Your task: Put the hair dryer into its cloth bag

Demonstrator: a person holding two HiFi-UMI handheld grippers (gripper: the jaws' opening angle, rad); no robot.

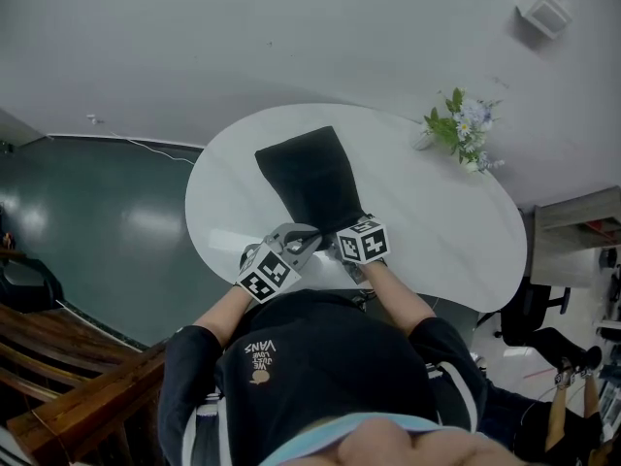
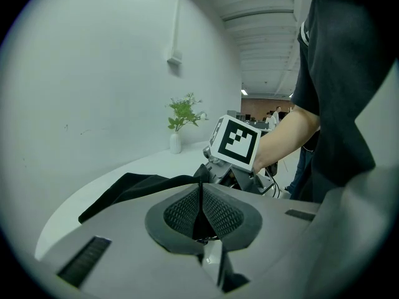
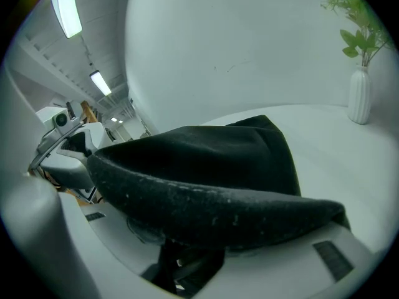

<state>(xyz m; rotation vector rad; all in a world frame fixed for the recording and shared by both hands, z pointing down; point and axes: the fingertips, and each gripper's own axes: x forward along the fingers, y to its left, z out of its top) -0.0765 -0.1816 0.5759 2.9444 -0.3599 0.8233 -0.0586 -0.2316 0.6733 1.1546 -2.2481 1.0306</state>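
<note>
Cloth bag (image 1: 310, 178), left hand-held gripper (image 1: 303, 241) pinching rim

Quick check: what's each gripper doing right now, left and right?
Left gripper: closed, pinching the edge of the black cloth bag.
Right gripper: closed on the bag's rim, which drapes over its jaws.

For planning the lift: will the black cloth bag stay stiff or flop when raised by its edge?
Probably floppy: the cloth bag lies flat, its rim draped over the right gripper. Likely light: the left gripper holds its edge up.
</note>
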